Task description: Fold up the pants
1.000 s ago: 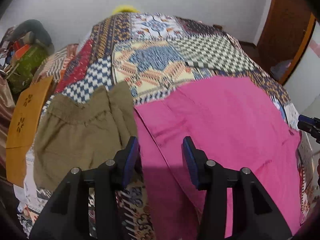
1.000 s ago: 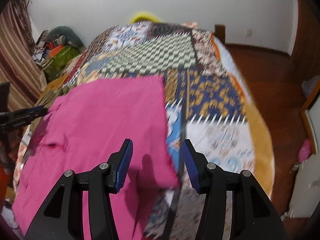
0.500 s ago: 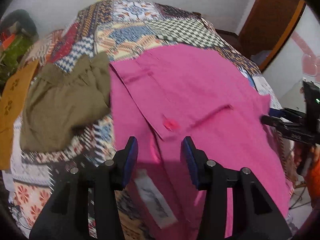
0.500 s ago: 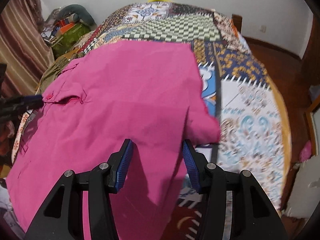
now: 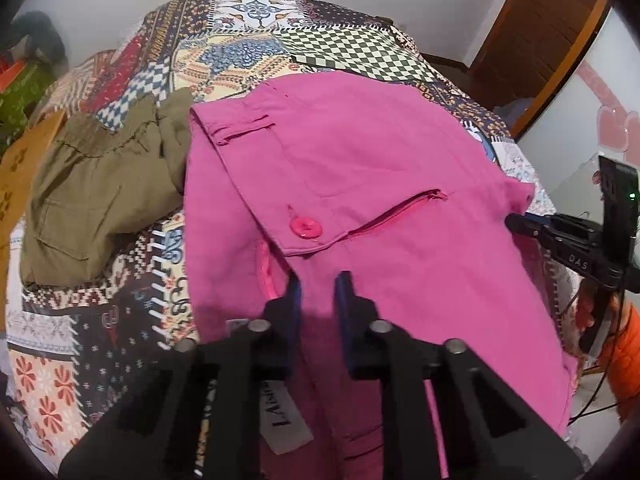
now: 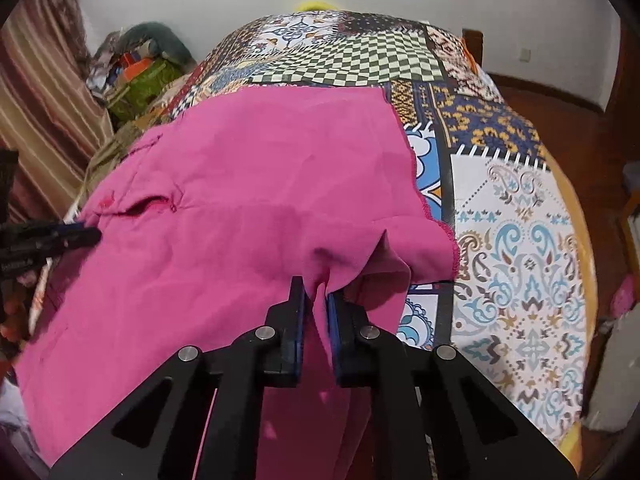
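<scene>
Right gripper (image 6: 316, 300): jaws clenched on a pinch of pink fabric near the leg end of the pink pants (image 6: 240, 200). Left gripper (image 5: 318, 296): jaws clamped on the waistband edge, just below the button (image 5: 305, 227) and fly. Pants lie spread across the patchwork bedspread (image 6: 520, 220), near edge hanging off the bed toward the camera. Olive pants (image 5: 96, 192) sit bunched just beside them, partly under the waistband. My read: both grips set, no fold made yet; all folding remains.
</scene>
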A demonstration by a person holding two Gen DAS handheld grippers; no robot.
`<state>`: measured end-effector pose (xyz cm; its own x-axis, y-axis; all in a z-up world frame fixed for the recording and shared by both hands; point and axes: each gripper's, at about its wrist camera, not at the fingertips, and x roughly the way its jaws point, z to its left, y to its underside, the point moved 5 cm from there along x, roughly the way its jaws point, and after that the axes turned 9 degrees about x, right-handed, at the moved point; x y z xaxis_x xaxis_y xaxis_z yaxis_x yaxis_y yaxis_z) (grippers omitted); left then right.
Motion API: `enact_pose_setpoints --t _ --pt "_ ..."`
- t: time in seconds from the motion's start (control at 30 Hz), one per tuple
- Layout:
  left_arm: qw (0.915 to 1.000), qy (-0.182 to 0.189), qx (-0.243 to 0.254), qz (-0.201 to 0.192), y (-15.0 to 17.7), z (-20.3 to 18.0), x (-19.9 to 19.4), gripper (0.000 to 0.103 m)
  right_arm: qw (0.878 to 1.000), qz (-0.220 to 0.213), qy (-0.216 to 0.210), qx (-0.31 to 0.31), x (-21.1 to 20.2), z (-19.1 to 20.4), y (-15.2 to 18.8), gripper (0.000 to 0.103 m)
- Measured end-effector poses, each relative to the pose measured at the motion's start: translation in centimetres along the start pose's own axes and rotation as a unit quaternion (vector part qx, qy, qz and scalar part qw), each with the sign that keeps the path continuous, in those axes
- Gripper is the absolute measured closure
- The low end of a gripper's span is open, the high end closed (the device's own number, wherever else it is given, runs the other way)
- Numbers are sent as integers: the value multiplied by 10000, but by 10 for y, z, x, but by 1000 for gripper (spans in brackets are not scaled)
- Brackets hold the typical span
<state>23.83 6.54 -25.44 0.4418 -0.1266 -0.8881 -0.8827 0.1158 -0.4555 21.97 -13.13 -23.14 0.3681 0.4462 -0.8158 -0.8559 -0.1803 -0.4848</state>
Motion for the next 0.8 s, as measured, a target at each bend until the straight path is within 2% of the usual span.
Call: enact_pose_setpoints --t 0.3,0.43,0.53,0.6,0.67,0.7,0.73,0.8 --pt "9965 -619 566 -10 9 -3 5 97 9988 234 428 -67 7 -9 7 96" --pt "9979 -499 410 69 9 1 4 97 9984 278 485 35 2 -14 11 97" --pt "9989 -328 319 106 5 4 -5 95 9985 402 359 35 -7 -11 12 95" --pt "9994 -233 274 -4 2 5 -16 94 9992 294 284 -34 -19 -10 7 88" --pt "9995 -184 233 -129 -6 10 -25 89 9993 24 356 -78 -32 -13 -4 66" --pt "9995 -196 197 -166 -9 12 -27 82 9990 -134 404 -94 -37 -14 -9 61" --pt "9995 -216 136 -205 -14 16 -28 77 9985 -295 458 -113 -42 -17 -16 57" --pt "9994 -244 11 -256 -24 23 -25 67 9977 -427 519 -97 -44 -20 -28 57"
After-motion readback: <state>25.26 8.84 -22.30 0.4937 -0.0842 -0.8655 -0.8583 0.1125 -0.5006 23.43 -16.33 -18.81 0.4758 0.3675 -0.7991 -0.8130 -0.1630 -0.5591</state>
